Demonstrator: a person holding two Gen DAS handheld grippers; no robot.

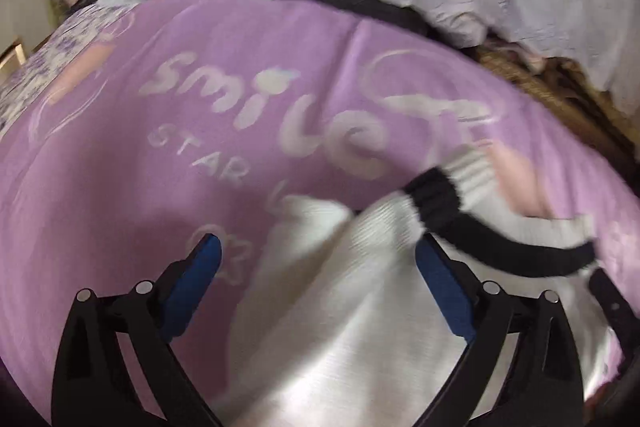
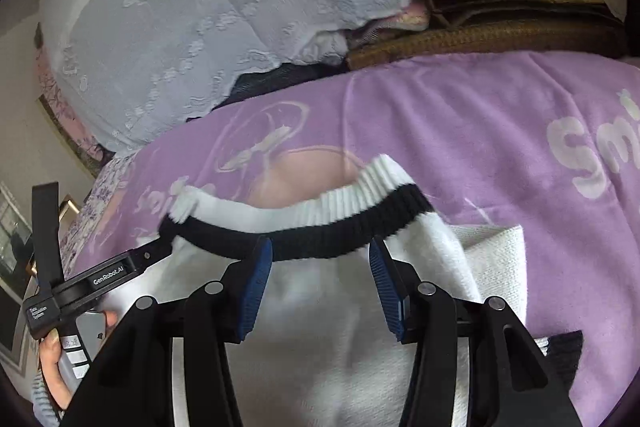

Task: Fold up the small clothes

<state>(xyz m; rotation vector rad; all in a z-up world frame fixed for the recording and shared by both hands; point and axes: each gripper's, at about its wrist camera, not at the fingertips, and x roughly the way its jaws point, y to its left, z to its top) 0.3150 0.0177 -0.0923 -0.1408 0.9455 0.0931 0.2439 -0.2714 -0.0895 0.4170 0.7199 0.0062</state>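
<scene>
- The white knit garment (image 1: 340, 307), a small piece with a ribbed hem banded in black (image 2: 320, 227), lies on the purple "smile" blanket (image 1: 160, 155). It spreads under and between both tools, its hem edge just ahead of their tips.
- The left gripper (image 1: 318, 261) has its jaws wide apart. White knit lies between them, but neither blue pad (image 1: 196, 291) presses on it, so it grips nothing.
- The right gripper (image 2: 320, 267) has its jaws about half open. The black band runs across just in front of the tips and white fabric lies between them. The pads look clear of the cloth, though the view does not show it plainly.
- The left view is smeared, so the fabric folds there are hard to read exactly.
- Judged from this, the step in hand is setting down or taking up the hem for a fold. To do it well, each tool should take the hem near an opposite corner, with the black band straight between them.
- Pinch only the layer meant to travel. The heap at the right jaw of the left gripper looks doubled, and catching both layers would drag the piece.
- Keep the blanket out of the bite, since it sits directly under the knit.
- The lace cloth (image 2: 180, 27) and the woven mats (image 2: 500, 39) beyond the tips leave room to lay the fold flat.
</scene>
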